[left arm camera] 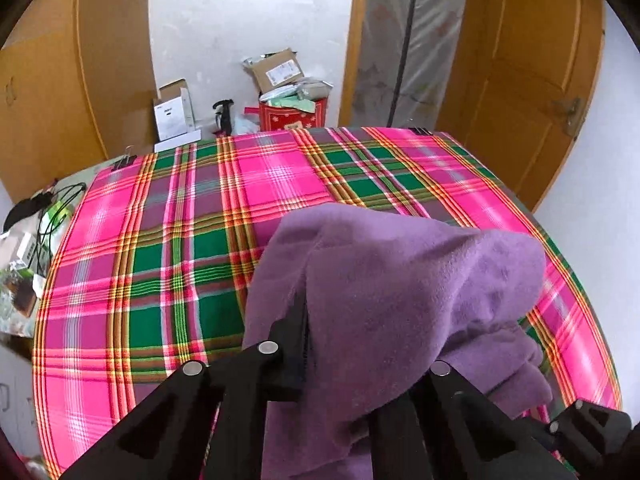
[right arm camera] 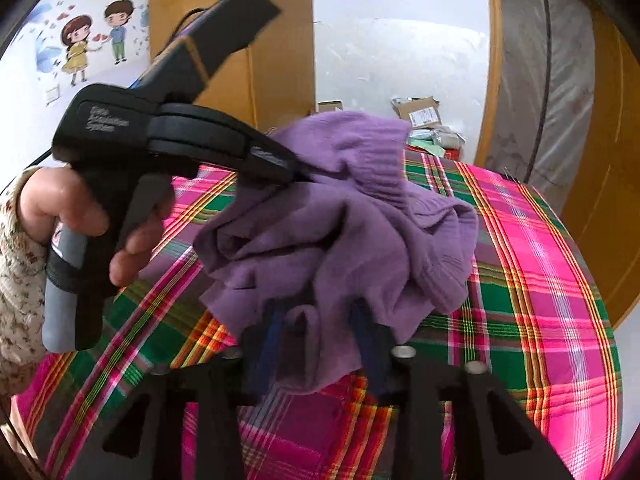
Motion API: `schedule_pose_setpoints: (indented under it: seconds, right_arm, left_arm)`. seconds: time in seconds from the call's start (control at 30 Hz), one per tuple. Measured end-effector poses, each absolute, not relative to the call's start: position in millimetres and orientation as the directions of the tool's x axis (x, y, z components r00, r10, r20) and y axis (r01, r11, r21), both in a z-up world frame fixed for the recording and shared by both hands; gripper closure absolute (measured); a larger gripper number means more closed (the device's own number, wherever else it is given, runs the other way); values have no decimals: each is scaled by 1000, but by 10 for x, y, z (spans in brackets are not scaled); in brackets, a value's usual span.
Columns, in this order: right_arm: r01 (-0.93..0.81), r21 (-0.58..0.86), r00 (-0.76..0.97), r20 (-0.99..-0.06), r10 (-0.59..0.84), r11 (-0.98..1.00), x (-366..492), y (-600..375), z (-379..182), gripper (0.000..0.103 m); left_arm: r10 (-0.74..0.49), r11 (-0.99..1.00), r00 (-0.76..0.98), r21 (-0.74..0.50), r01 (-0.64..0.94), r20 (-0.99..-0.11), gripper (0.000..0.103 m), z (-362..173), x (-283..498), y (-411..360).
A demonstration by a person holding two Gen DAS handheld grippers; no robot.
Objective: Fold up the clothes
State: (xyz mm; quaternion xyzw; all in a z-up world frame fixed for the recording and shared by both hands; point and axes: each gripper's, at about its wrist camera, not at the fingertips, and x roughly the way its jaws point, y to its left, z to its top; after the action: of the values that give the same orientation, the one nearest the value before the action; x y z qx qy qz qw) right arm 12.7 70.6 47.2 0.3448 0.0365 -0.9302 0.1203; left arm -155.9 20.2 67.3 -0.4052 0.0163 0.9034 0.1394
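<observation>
Garment: purple sweater (right arm camera: 344, 232), soft fleece-like knit with a ribbed hem, bunched and crumpled, lifted off the cloth in the near-middle of the table.
Surface: plaid tablecloth (left arm camera: 168, 248) in pink, green and orange, spread flat over the table; a binder clip (left arm camera: 125, 162) grips its far left edge.
Left gripper (right arm camera: 298, 174): jaws together, clamped on a fold of the purple sweater near the ribbed hem — fabric drapes down from the pinch. Seen from its own camera, the sweater covers most of the fingers.
Left hand (right arm camera: 80, 216): wrapped round the tool's handle, fingers on the trigger, a floral sleeve (right arm camera: 20, 264) at the wrist.
Right gripper (right arm camera: 320, 326): fingers a little apart with a lobe of the sweater's lower edge between them — cannot tell whether the pads press on it.
Far side: red box (left arm camera: 292, 114) stuffed with parcels on the floor, white carton (left arm camera: 174, 110) left of it.
Left margin: black cables (left arm camera: 48, 216) and clutter beside the cloth.
Walls: orange wooden doors (left arm camera: 520, 80), cartoon wall sticker (right arm camera: 96, 36) far left.
</observation>
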Motion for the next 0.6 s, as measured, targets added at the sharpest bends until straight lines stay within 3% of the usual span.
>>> schedule_pose_setpoints:
  seconds: [0.1,0.37,0.6]
  right_arm:
    - [224,20,-737,-651,-183,-974,140,786,461,92]
    - [156,-3,-788,-603,-123,-988,247,944,642,94]
    - [82,-68,-860,-509,-36,-994,295,1081,993,95]
  left_arm:
    - [241,-967,-650,-121,-225,-721,100,709,-1591,83]
    - [205,-977,-717,-181,-111,-667,100,907,-1535,-322]
    - [160,-978,-788,-202,-46,-595,100,1149,-1262,-679]
